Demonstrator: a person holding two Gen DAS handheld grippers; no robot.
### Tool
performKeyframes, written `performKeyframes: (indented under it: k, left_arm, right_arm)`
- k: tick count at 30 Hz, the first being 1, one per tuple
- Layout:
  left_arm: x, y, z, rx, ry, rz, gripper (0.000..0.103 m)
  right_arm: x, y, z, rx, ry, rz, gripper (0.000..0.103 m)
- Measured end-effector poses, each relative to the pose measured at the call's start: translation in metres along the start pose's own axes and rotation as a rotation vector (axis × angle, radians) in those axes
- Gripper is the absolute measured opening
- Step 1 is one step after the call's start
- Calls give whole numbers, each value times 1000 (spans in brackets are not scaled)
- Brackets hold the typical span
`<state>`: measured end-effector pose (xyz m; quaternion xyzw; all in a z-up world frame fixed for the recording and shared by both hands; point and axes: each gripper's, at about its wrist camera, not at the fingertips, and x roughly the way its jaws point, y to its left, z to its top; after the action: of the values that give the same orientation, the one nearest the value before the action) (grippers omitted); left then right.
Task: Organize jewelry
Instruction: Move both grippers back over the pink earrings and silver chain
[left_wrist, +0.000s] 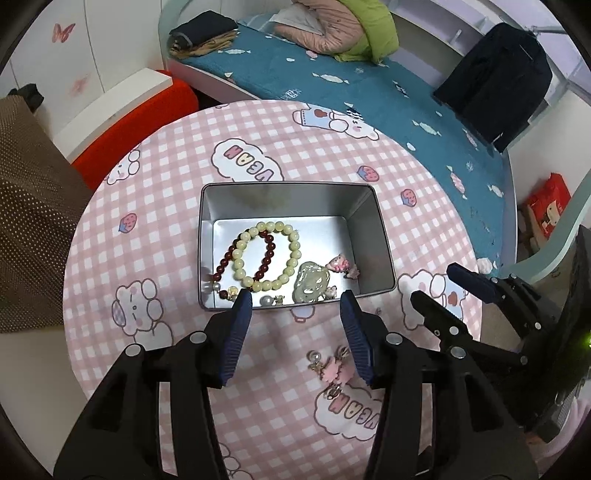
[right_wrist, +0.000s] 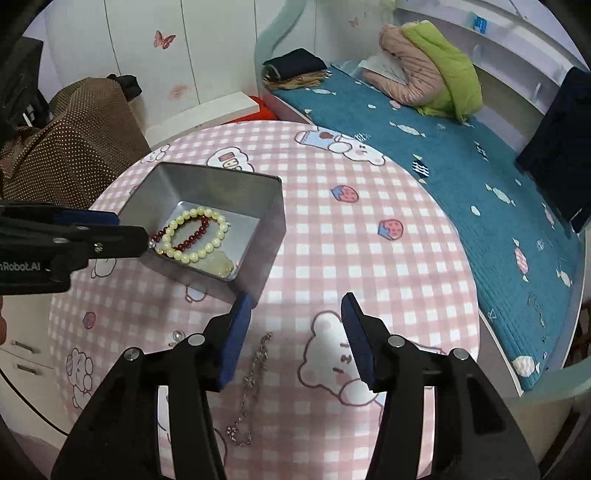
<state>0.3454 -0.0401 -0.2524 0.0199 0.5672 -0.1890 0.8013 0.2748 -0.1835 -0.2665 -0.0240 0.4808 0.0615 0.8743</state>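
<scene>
Below, the left gripper (left_wrist: 295, 301) hung over the near rim of the metal tin (left_wrist: 384, 251), jaws partly open and empty. Inside lay a cream bead bracelet (left_wrist: 267, 254), a dark red bead bracelet (left_wrist: 236, 258), a pale jade pendant (left_wrist: 310, 282) and small pink charms (left_wrist: 341, 264). The right gripper (right_wrist: 297, 301), likewise partly open and holding nothing, hovered over the checked tablecloth (right_wrist: 406, 258) near a silver chain (right_wrist: 251, 384).

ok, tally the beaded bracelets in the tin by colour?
Cream bead bracelet: 1
Dark red bead bracelet: 1
Total: 2, both lying inside the metal tin, the cream one overlapping the red.
</scene>
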Motion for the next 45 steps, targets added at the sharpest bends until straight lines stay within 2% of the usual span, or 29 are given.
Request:
performKeyframes:
  k: [14, 20, 29, 36, 39, 43, 45]
  left_arm:
    - [-8, -6, -17, 13, 2, 12, 51]
    - [-3, -7, -34, 4, 40, 15, 65]
    - [16, -6, -60, -12, 121, 16, 73]
    - [31, -2, -72, -41, 162, 4, 73]
    - [35, 0, -73, -63, 166, -23, 73]
    - [40, -5, -74, -52, 177, -37, 72]
    - [42, -10, -75, -40, 178, -51, 68]
  right_arm:
    - [-9, -5, -20, 36, 19, -23, 60]
    - [-4, -9, -35, 55, 60, -16, 60]
    - [9, 7, -57, 21, 108, 48, 60]
    - [11, 19, -69, -27, 102, 43, 60]
    - [10, 24, -73, -41, 86, 41, 56]
    - [9, 32, -80, -82, 78, 18, 55]
    - [9, 32, -81, -84, 75, 13, 55]
